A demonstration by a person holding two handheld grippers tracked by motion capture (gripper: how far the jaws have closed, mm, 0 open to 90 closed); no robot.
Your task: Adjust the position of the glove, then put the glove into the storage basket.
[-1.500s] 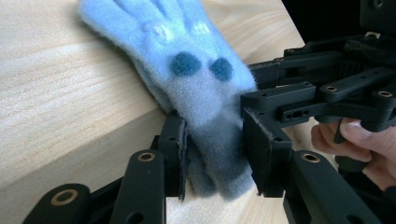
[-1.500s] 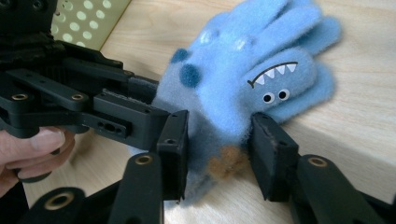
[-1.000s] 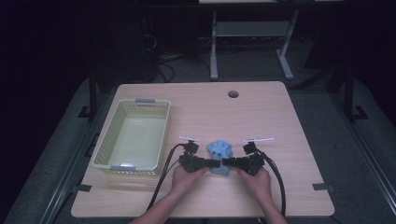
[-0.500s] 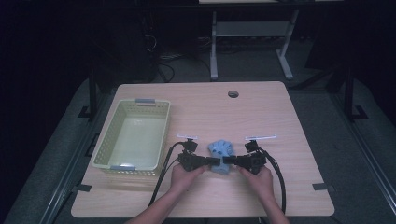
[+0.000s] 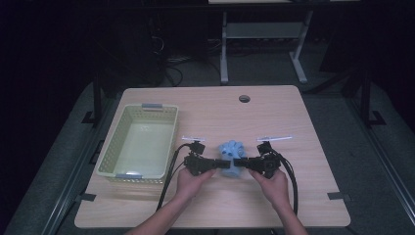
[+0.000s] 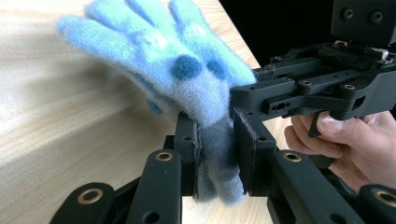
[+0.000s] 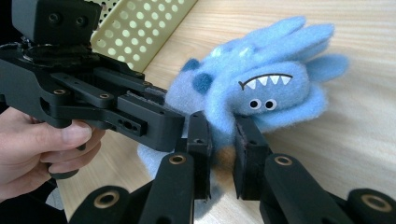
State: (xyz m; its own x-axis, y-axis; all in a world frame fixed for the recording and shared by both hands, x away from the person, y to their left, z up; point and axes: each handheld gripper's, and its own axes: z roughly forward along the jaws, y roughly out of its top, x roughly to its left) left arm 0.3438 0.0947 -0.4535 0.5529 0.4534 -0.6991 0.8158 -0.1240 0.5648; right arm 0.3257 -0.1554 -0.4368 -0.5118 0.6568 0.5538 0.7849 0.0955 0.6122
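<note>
One wooden table (image 5: 313, 147), one pale yellow perforated basket (image 5: 139, 142) at left centre of the high view, bare inside. One blue fuzzy monster glove (image 5: 231, 159) low centre, pinched at its cuff by both left gripper (image 5: 218, 164) and right gripper (image 5: 243, 164). Risk: opposed pulling could slip the fleece free or stretch it.

No readable text, labels, brands or numbers are showing anywhere. The blue plush toy (image 7: 261, 93) is carrying only a stitched face of teeth and eyes, no lettering. The basket (image 5: 138, 142) at the left and the black grippers are showing no legible markings either.
</note>
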